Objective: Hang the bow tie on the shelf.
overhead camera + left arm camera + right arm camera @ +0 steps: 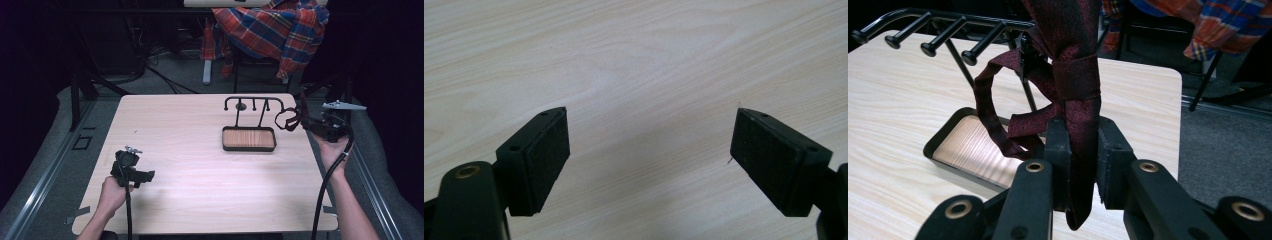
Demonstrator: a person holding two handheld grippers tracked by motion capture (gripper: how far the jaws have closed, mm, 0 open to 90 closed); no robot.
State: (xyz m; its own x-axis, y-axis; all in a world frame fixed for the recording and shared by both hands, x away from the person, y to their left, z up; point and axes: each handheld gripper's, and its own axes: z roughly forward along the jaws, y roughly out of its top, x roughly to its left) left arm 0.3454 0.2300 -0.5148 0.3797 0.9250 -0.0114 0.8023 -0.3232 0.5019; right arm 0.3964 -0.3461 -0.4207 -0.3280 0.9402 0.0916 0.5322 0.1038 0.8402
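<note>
A dark red knotted necktie is pinched between the jaws of my right gripper, below its knot. Its loop hangs at the right end of a black hook rack that rises from a wooden tray base. In the right gripper view the loop sits close to the rack's end post; I cannot tell whether they touch. The right gripper is at the table's right edge. My left gripper rests low near the front left, its jaws wide open over bare wood.
A plaid shirt is draped over a chair beyond the light wooden table. Several hooks stick out from the rack toward the right gripper. Cables trail from both grippers toward the table's front edge.
</note>
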